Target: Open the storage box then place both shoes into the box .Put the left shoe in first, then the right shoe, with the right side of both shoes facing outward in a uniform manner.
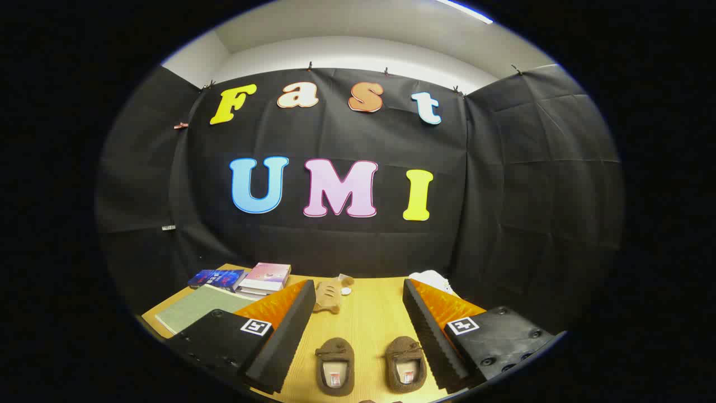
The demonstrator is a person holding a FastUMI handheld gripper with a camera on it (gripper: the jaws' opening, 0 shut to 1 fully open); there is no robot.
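Between the spread fingers of the hand-held gripper (358, 358), two brown fuzzy slippers are lying side by side on the pale wooden table (366, 319), toes pointing away; the gripper is hanging wide open above them, holding nothing. One slipper (334, 365) is sitting nearer the left finger, the other (405, 362) nearer the right, a small gap apart. No storage box can be picked out from here, so the opening step is probably not yet done. The likely trouble: the pair look almost the same, so the wrong shoe could be taken first, or one could be turned with the wrong side outward; the soft pile could also slip from a shallow pinch. Beyond the fingers, one tan plush toy (329, 295) is lying near a small white round thing (345, 291). Farther left, one green flat mat (193, 308) and a stack of about three books (263, 279) are resting, and far right one white lump (430, 278) is sitting, too hidden to identify.
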